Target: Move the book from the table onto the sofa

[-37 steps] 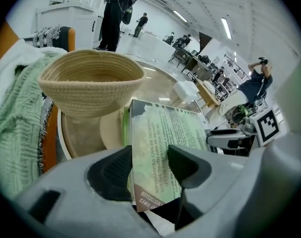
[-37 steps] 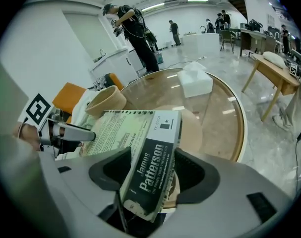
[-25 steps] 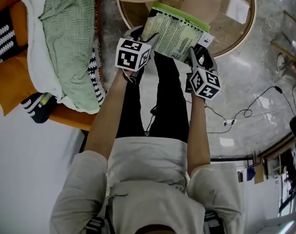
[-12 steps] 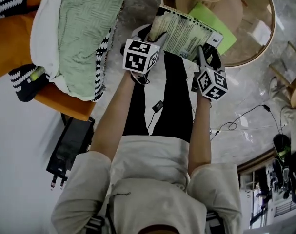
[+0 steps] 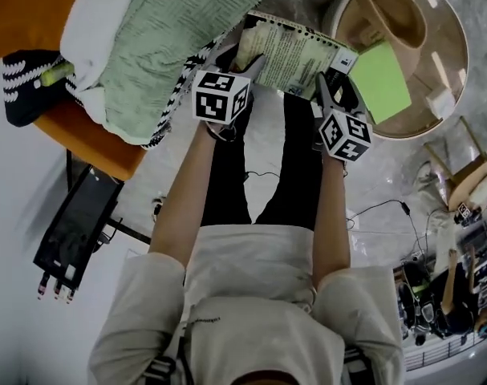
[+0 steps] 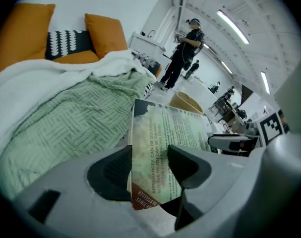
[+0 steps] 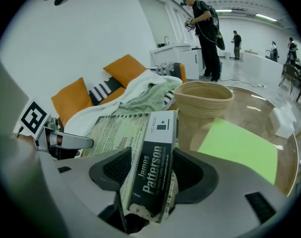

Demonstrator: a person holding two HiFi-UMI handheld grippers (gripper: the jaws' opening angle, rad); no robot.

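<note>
Left gripper view: the left gripper (image 6: 151, 168) is clamped on one end of the book (image 6: 165, 133). Its jaws stand fairly wide, with the book filling the gap and a pad pressed on either side. The right gripper (image 7: 151, 175) is likewise closed on the opposite end, by the spine. The book therefore hangs in the air between the two, clear of the worktop (image 7: 259, 108), which lies ahead and to the right of the right gripper. Ahead and to the left of the left gripper is the sofa (image 6: 19, 38), covered by a green blanket (image 6: 66, 128). The book's far corner is near the blanket's edge but not on it. The likely trouble is the shared hold. If the grippers pull apart or twist against each other, one end could slip out, and the book would swing or drop to the floor (image 5: 420, 163). The blanket looks soft and sloped, so a book let go near its edge may slide off.
</note>
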